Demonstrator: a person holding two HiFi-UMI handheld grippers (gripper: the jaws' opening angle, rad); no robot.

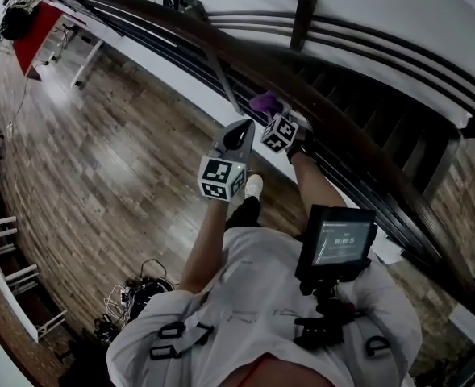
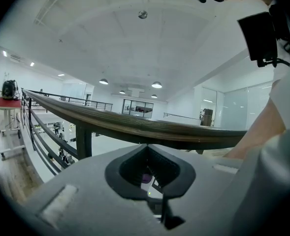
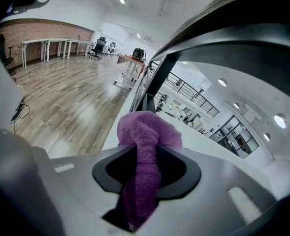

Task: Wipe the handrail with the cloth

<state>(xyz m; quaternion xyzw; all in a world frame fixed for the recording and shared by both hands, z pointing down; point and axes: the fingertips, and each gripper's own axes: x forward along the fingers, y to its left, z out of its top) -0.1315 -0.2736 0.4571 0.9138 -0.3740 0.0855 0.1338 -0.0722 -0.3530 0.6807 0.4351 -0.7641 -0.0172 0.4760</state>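
My right tongs (image 3: 144, 168) are clamped tight on the purple cloth (image 3: 147, 132), which bunches out past their tips beside the handrail (image 2: 135, 128). My left tongs (image 2: 152, 178) are closed, empty, just below that rail.

Next to nothing here can be read. The small screen (image 1: 343, 240) on the person's chest mount shows one pale row of digits split by colons, like a running timer, under a thin header line. Both are too blurred for me to make out any figure. One cube (image 1: 221, 179) and the other cube (image 1: 278, 133) carry black-and-white square code patterns, which are not letters or numbers. From either gripper view I can't make out any print.
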